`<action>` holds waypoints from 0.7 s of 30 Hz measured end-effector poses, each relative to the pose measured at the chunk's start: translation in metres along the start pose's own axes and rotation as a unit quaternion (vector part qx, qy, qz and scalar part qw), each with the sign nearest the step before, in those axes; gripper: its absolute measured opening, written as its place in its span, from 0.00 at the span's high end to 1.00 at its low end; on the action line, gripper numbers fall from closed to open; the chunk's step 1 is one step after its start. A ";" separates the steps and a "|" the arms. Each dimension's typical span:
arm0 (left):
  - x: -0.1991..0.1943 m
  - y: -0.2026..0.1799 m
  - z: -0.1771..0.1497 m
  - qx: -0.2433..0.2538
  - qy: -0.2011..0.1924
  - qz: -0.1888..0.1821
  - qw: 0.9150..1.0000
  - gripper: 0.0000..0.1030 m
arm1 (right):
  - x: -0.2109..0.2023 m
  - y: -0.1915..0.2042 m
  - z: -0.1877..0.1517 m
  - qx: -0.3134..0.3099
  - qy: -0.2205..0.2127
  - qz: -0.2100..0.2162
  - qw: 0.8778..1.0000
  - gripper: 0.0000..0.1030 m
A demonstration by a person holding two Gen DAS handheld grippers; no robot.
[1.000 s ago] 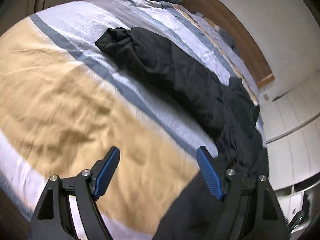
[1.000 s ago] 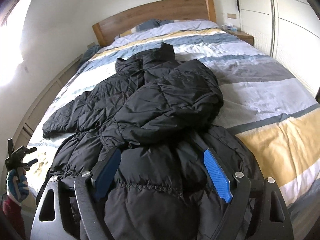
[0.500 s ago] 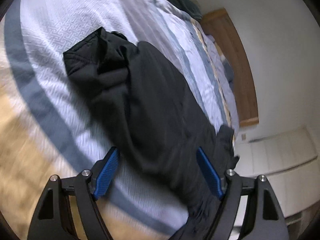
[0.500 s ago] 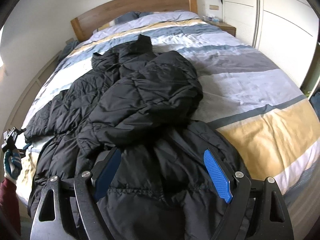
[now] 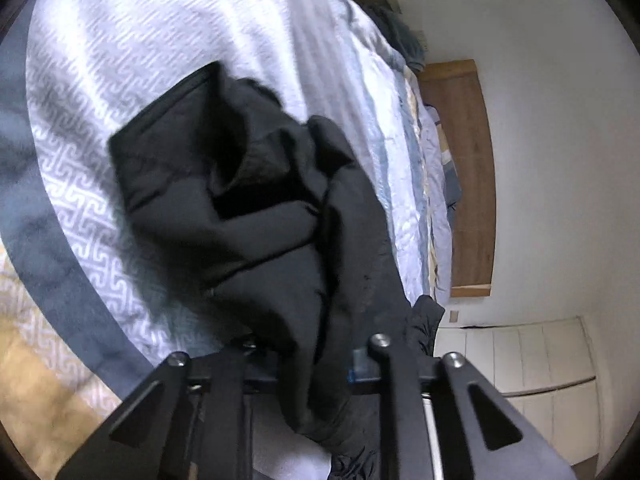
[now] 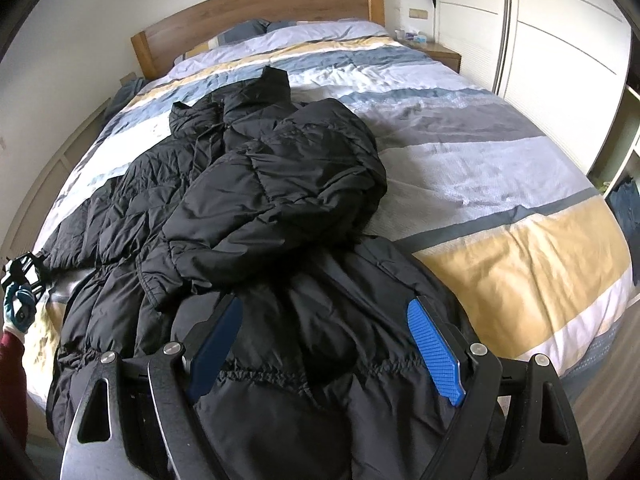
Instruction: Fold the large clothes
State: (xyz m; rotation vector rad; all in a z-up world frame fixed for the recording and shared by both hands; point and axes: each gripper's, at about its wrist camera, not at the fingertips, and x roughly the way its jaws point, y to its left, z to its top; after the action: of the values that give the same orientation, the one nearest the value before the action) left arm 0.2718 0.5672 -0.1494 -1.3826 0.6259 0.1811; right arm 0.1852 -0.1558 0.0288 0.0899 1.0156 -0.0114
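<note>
A black puffer jacket [image 6: 280, 200] lies spread on the striped bed [image 6: 500, 160], one sleeve folded across its body. The other sleeve [image 5: 224, 208] stretches toward the bed's left edge. My left gripper [image 5: 312, 354] is at that sleeve; its jaws are closing with the black fabric bunched between them, and the fabric hides most of the pads. In the right wrist view the left gripper [image 6: 22, 272] shows small at the far left, in a gloved hand [image 6: 18, 312]. My right gripper [image 6: 326, 304] hovers open over the jacket's hem, its blue pads [image 6: 434, 344] wide apart and holding nothing.
A wooden headboard [image 6: 260, 12] and pillows [image 6: 256, 28] stand at the far end of the bed. A nightstand [image 6: 440, 54] and white wardrobe doors [image 6: 560, 60] line the right side. The bedcover [image 5: 120, 40] lies bare to the right of the jacket.
My left gripper came in low over the sleeve, rolled, and its jaws went from wide open to closed around the fabric. The right gripper stayed open above the hem.
</note>
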 end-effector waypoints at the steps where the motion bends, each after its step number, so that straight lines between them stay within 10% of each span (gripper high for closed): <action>1: -0.002 -0.005 -0.001 0.008 -0.002 -0.001 1.000 0.86 | -0.001 0.001 0.000 -0.001 -0.001 0.001 1.000 0.18; 21: -0.047 -0.156 -0.093 0.199 0.006 -0.057 0.978 0.89 | -0.050 -0.030 -0.022 0.032 -0.050 0.035 0.998 0.18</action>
State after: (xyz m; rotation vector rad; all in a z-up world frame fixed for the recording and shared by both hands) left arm 0.2783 0.4584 0.0029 -1.0292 0.5548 -0.0438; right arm 0.1391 -0.1859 0.0577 0.1818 0.9123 0.0160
